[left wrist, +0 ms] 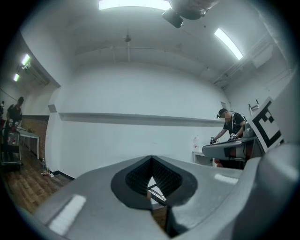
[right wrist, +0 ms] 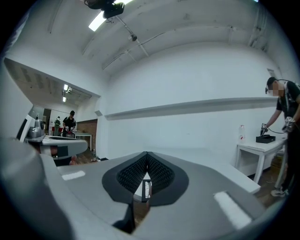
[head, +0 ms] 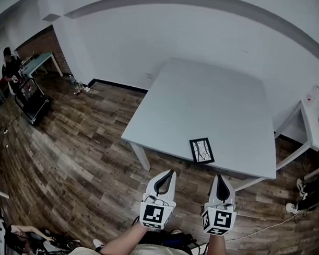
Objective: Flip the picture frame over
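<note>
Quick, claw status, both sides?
Left claw: closed, empty.
Right claw: closed, empty.
The picture frame lies on the table, untouched.

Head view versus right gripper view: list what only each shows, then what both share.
Only the head view: the wearer's forearms, and the whole picture frame lying flat by the near edge of the grey table. Only the right gripper view: ceiling lights and a person leaning over at the far right. Both: the right tongs, shut and empty, the table, and the frame, though the gripper view catches only a sliver of it through the gap in the tongs.
</note>
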Motion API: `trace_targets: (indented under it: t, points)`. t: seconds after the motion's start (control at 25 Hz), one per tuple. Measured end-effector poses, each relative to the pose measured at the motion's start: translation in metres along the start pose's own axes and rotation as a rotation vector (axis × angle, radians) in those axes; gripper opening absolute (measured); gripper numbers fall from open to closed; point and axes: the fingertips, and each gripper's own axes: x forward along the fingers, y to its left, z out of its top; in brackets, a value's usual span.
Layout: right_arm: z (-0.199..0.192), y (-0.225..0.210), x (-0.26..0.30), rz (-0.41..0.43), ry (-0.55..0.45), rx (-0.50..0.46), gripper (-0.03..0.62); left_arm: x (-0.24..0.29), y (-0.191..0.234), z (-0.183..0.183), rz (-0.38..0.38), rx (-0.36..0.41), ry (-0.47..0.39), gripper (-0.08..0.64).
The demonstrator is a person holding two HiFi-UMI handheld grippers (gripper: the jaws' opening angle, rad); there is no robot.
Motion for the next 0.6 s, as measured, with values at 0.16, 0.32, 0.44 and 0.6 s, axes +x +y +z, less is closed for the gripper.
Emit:
trace_targets:
  t: [0.16, 0.32, 0.44, 0.6]
  points:
    - [0.006, -0.003, -0.005, 0.006, -0.018, 0.041, 0.026, -0.002, -0.002, 0.003, 0.005, 0.005, -0.006, 0.002]
    - [0.013, -0.003, -0.005, -0.002, -0.03, 0.041, 0.026, 0.0, -0.002, 0.006, -0.002, -0.025, -0.001, 0.002]
    - [0.014, 0.0, -0.006, 0.012, -0.029, 0.036, 0.025, 0.0, -0.002, 0.009, -0.005, -0.017, -0.014, 0.002]
    - [0.016, 0.0, -0.003, 0.008, -0.03, 0.044, 0.023, 0.003, 0.001, 0.013, -0.003, -0.012, -0.026, 0.002]
